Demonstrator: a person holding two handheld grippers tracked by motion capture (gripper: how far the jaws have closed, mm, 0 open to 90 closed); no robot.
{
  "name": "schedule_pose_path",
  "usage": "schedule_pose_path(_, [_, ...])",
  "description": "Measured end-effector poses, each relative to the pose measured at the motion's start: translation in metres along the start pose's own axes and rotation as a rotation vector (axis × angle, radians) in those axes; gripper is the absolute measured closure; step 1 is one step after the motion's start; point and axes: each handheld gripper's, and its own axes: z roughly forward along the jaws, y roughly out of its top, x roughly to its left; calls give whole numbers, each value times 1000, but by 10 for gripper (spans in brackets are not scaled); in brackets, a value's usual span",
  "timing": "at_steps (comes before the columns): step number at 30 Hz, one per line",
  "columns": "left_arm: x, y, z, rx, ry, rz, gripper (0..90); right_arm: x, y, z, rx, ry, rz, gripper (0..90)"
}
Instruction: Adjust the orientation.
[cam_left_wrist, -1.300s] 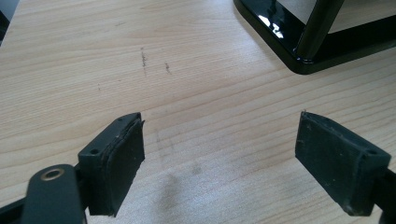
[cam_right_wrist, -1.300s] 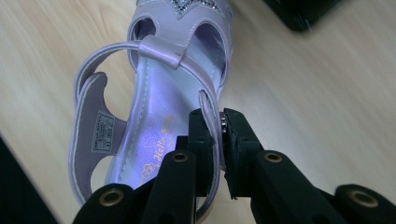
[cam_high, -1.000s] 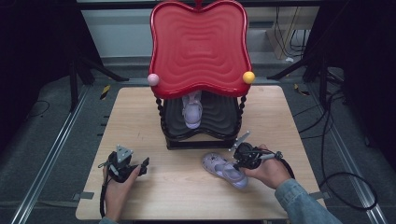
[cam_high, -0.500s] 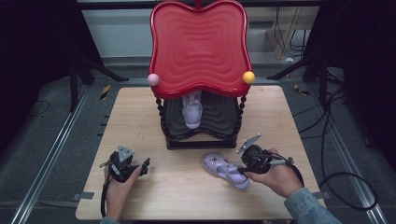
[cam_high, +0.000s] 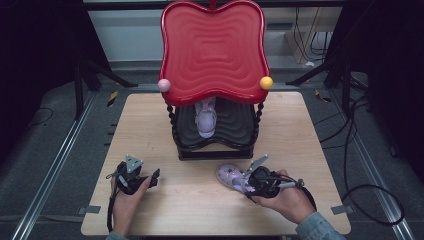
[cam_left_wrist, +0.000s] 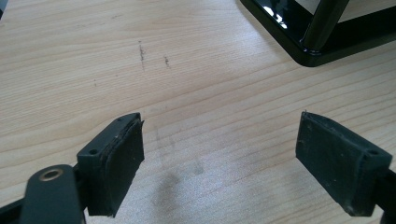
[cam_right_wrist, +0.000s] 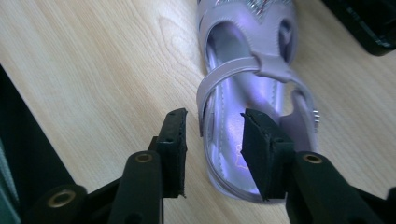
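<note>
A pale wooden table (cam_high: 150, 125) stands on a dark floor strewn with cables; the right gripper (cam_right_wrist: 212, 140) lies low near the front edge, its jaws having just been opening, now parted astride the heel wall of a lilac sandal (cam_right_wrist: 247, 93) without pressing it; the sandal (cam_high: 231, 177) lies flat on the wood just ahead of the rack; the left gripper (cam_left_wrist: 219, 158) rests well apart at the left, jaws spread wide over bare wood; behind stands a black rack (cam_high: 215, 147) with a red wavy top (cam_high: 212, 50), a second sandal (cam_high: 206, 119) on its shelf.
</note>
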Motion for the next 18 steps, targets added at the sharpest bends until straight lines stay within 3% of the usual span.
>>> schedule_pose_path(11, [0,0,0,1,0,3,148,5,6,23,87,17,-12,768])
schedule_pose_path(18, [0,0,0,1,1,4,149,1,5,29,95,23,-18,828])
